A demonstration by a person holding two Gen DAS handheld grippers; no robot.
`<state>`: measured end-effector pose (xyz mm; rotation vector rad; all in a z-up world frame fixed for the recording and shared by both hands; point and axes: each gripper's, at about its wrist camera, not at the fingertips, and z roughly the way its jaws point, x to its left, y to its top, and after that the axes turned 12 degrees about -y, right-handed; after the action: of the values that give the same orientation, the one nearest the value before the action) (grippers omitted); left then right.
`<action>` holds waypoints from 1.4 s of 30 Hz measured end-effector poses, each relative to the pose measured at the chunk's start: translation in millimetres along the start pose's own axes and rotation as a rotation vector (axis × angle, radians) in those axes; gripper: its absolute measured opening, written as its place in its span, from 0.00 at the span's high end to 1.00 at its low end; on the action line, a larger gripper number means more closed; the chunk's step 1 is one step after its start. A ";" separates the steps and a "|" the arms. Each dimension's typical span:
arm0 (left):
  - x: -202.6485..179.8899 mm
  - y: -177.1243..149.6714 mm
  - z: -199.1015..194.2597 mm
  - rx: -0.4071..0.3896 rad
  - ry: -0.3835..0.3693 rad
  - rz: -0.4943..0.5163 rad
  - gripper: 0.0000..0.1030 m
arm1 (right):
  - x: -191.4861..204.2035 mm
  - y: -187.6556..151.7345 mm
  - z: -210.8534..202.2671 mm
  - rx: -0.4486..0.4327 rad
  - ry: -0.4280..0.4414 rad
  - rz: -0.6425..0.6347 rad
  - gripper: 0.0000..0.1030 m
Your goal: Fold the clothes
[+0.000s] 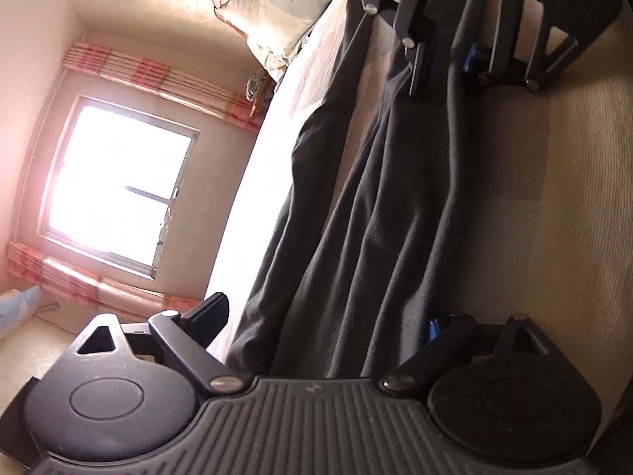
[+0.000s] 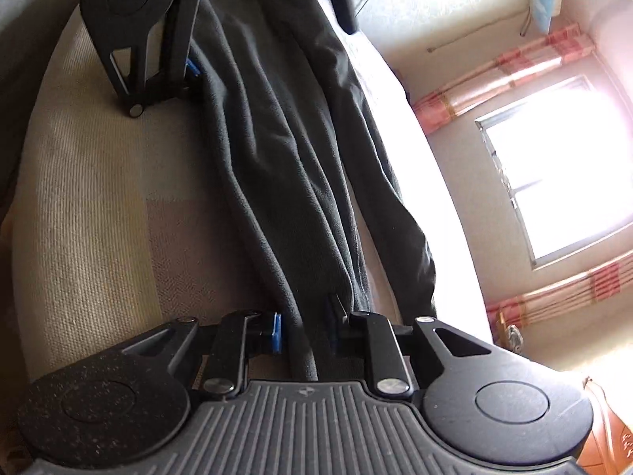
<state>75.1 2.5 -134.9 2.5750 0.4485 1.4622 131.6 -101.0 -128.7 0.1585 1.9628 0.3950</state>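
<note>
Two grippers, one at each end of a pair of dark grey fleece trousers (image 1: pixel 387 217) stretched lengthwise on a bed (image 1: pixel 573 198) with a beige woven cover. The trousers lie flat with long creases. The joined waist end is toward the left gripper (image 1: pixel 328 324), and the two legs split apart toward the right gripper (image 2: pixel 306 328).

Left gripper: fingers (image 1: pixel 209 312) spread wide, straddling the waist end. Cloth runs up the middle of the gap. The window-side finger stands clear of the cloth over the sunlit bed edge. The other finger, with a blue pad (image 1: pixel 433 328), sits at the cloth's opposite edge, either touching it or just beside it, cannot tell which. Nothing is squeezed.

Right gripper: fingers (image 2: pixel 233 340) set narrow, gap slightly loosened. One trouser leg is bunched into a fold and passes between the two blue pads (image 2: pixel 277 332). The near pad sits right at the fold's edge and the far pad is partly hidden behind the fabric. The cloth does not look pinched. The second leg lies outside the fingers on the window side, just beside the far finger, with a strip of bed showing between the legs.

Both grippers are low over the bed, facing each other along the garment. A bright window (image 1: pixel 126 186) with pink striped curtains (image 1: pixel 150 75) is off the bed's far side. A pale pillow (image 1: pixel 277 8) lies at the bed end past the right gripper.
</note>
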 end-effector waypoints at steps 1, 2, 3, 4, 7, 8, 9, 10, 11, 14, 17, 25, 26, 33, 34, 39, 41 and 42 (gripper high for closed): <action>-6.1 -2.4 -5.1 -0.003 0.016 0.020 0.13 | -1.8 -2.3 -1.0 0.004 0.001 0.005 0.80; -11.8 -4.0 -9.5 -0.006 0.029 0.042 0.15 | -4.4 -2.9 -1.4 0.008 0.004 0.016 0.80; -16.5 -3.4 -12.1 -0.010 0.038 0.068 0.20 | -7.2 -3.0 -1.7 0.012 0.007 0.030 0.80; -21.0 -2.7 -14.6 -0.015 0.045 0.092 0.28 | -10.0 -3.1 -1.9 0.016 0.010 0.043 0.82; -29.7 0.8 -17.6 -0.024 0.042 0.132 0.58 | -16.4 -0.8 -0.5 0.019 0.023 0.082 0.87; -31.1 2.8 -15.1 -0.025 0.039 0.142 0.63 | -17.9 -0.5 -0.4 0.020 0.025 0.085 0.88; -30.7 5.9 -9.1 -0.026 0.035 0.151 0.68 | -14.2 -2.1 -1.8 0.020 0.024 0.087 0.91; -31.8 6.9 -7.7 -0.022 0.023 0.156 0.77 | -14.1 -2.4 -1.0 0.020 0.030 0.091 0.92; -32.8 7.3 -6.4 -0.018 0.003 0.157 0.82 | -15.2 -2.3 0.5 0.020 0.037 0.095 0.93; -35.1 7.7 -9.3 -0.011 -0.067 0.143 0.95 | -17.5 -4.0 10.7 0.020 0.057 0.104 0.96; -27.1 10.7 -19.2 -0.003 -0.146 0.079 0.97 | -29.1 -6.1 4.4 0.013 0.092 0.116 0.97; 20.6 19.4 -39.4 -0.008 -0.314 -0.005 0.98 | -55.6 -9.0 -29.1 0.008 0.270 0.146 0.97; 21.6 17.0 -39.2 -0.005 -0.336 -0.004 0.98 | -56.0 -9.9 -29.7 0.016 0.298 0.148 0.97; 17.6 9.9 -40.1 0.031 -0.498 -0.050 0.88 | -51.7 -33.1 -29.9 0.096 0.417 0.220 0.92; 21.4 8.8 -45.4 0.030 -0.522 -0.064 0.87 | -57.4 -39.7 -35.0 0.097 0.427 0.238 0.91; 42.2 -6.7 -81.1 0.012 -0.525 -0.240 0.87 | -98.3 -88.1 -61.0 0.168 0.400 0.475 0.90; 66.5 -2.3 -70.4 -0.012 -0.521 -0.368 0.87 | -118.9 -117.5 -61.5 0.243 0.334 0.642 0.88; 78.5 1.0 -62.8 -0.026 -0.522 -0.432 0.87 | -130.9 -139.9 -59.0 0.284 0.294 0.731 0.86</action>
<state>59.2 26.0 -38.5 2.4899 0.8222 0.6245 141.9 -281.6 -42.2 1.0694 2.1963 0.6303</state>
